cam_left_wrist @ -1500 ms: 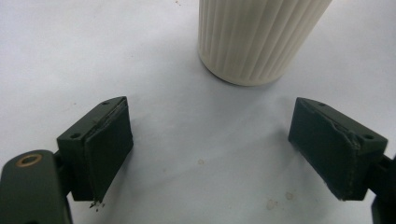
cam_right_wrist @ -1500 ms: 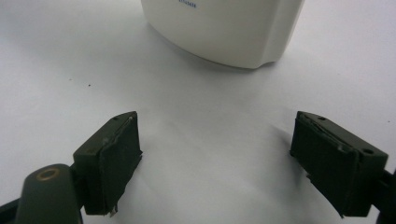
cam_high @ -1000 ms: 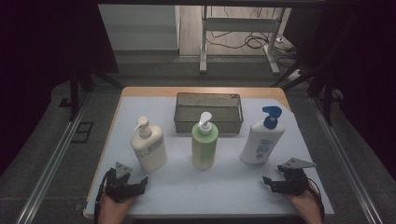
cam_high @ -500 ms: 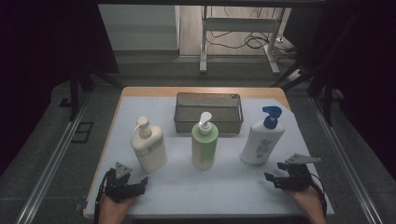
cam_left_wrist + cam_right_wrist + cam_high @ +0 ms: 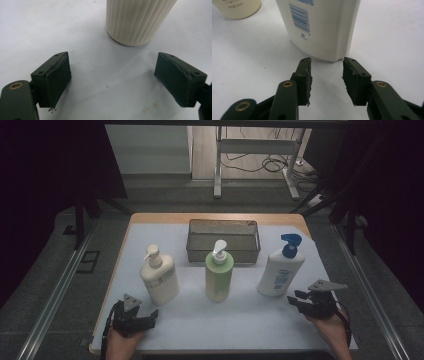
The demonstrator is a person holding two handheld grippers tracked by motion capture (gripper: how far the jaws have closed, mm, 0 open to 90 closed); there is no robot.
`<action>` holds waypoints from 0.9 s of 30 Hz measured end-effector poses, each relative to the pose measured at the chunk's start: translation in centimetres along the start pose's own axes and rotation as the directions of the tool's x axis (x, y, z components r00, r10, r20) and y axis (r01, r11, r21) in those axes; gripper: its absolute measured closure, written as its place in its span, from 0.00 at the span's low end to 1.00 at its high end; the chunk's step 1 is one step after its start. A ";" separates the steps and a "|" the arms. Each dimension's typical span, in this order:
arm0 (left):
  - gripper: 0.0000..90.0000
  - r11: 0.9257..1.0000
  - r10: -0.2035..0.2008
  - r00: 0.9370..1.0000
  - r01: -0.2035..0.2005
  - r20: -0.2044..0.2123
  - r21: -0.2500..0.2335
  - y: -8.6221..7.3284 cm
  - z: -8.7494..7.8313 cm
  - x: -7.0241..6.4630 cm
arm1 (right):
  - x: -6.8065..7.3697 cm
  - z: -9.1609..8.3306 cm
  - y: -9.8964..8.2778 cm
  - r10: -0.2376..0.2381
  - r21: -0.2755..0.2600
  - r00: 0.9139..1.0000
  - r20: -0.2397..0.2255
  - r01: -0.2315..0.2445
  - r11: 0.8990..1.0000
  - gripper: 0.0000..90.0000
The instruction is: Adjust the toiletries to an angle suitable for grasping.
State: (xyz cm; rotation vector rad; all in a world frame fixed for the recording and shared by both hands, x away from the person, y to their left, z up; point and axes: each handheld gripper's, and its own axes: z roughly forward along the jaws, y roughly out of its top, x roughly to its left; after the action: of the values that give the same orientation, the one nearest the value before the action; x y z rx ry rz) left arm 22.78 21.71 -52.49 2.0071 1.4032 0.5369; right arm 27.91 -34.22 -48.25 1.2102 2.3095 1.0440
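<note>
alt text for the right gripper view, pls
The right gripper points its two black jaws, partly open with nothing between them, at the base of a white plastic bottle with blue label print standing on the white table cover.

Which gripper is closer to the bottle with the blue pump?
Right. The right gripper sits just in front of the blue-pump bottle, jaws apart and holding nothing, having just been closing. The left gripper is far across the table, near the cream bottle.
</note>
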 end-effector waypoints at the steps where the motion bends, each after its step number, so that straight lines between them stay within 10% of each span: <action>1: 0.15 1.000 0.000 1.000 0.000 0.000 0.001 0.0 0.0 0.0 | -0.1 0.0 0.1 0.007 0.000 1.000 -0.005 -0.007 1.000 0.70; 13: 0.15 1.000 0.001 1.000 -0.001 0.000 -0.001 0.0 0.0 0.0 | -1.9 0.5 1.7 0.018 -0.010 0.999 0.033 -0.018 1.000 0.97; 27: 0.15 1.000 0.003 1.000 -0.003 0.000 0.000 0.0 0.0 0.0 | -4.2 3.1 3.1 0.072 -0.018 0.997 0.012 -0.072 0.997 1.00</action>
State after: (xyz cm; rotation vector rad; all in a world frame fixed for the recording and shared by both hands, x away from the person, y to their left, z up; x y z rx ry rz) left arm 22.76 21.74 -52.49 2.0093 1.4000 0.5386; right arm 33.92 -35.05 -48.26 1.2981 2.2580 1.0757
